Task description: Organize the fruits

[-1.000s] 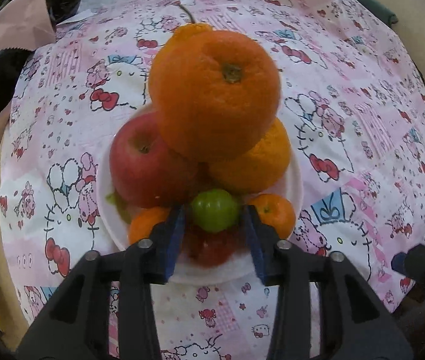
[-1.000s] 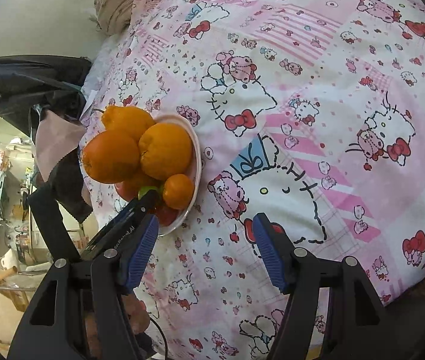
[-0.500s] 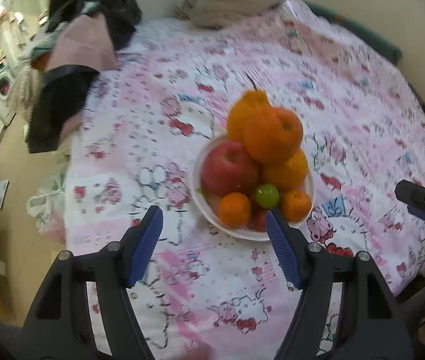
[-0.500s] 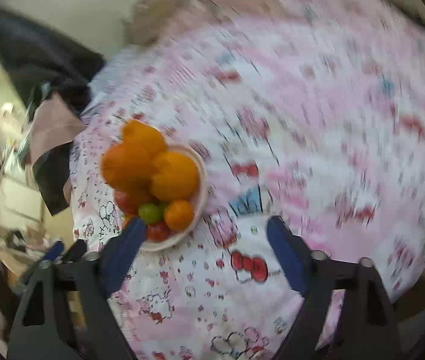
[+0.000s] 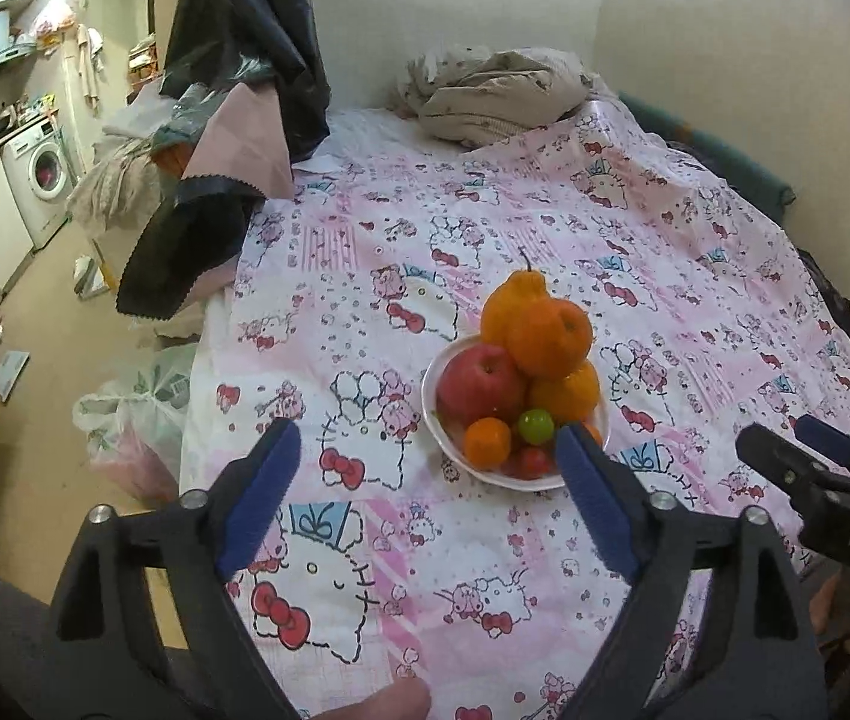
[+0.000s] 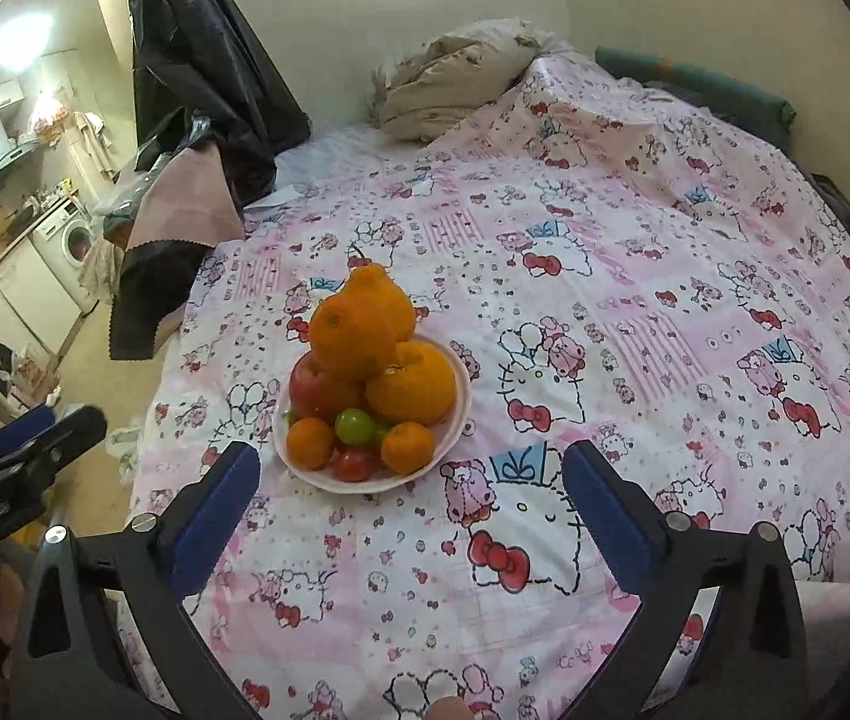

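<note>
The white bowl of piled fruit sits on the pink bedspread at about one o'clock from the left gripper and eleven o'clock from the right gripper, both just opened wide, empty.

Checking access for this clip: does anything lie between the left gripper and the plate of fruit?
Nothing visible does. Only bare pink sheet separates the open left gripper from the plate; the right gripper sits off to the side.
</note>
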Available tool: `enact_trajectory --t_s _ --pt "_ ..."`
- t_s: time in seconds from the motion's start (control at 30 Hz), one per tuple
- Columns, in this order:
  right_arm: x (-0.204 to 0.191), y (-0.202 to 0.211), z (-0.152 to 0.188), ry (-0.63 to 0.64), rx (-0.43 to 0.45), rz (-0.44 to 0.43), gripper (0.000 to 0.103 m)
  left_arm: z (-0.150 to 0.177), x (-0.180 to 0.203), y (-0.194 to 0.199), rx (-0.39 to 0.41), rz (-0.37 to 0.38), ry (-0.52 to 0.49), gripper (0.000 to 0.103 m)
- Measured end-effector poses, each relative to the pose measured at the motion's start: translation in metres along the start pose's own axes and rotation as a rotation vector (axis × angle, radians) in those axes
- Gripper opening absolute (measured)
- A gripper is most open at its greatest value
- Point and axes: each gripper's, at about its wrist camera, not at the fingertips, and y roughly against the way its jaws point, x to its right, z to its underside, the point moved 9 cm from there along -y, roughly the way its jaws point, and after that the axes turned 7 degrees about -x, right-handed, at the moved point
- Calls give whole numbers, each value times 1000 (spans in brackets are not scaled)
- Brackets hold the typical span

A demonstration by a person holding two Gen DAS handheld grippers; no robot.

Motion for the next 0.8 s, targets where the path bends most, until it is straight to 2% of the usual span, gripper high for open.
enact_trajectory --t_s 0.13,0.27,0.4,0.8 --pt "-3 -10 5 28 24 50 103 9 -4 -10 -21 7 11 90" --pt "-5 -13 2 64 43 81 103 12 -6 -21 -15 -19 8 103" --pt "-2 -15 1 66 50 105 103 16 -1 -28 -30 -17 0 103" --pt "-2 -13 -1 66 64 101 103 14 5 -26 -12 -13 -14 103"
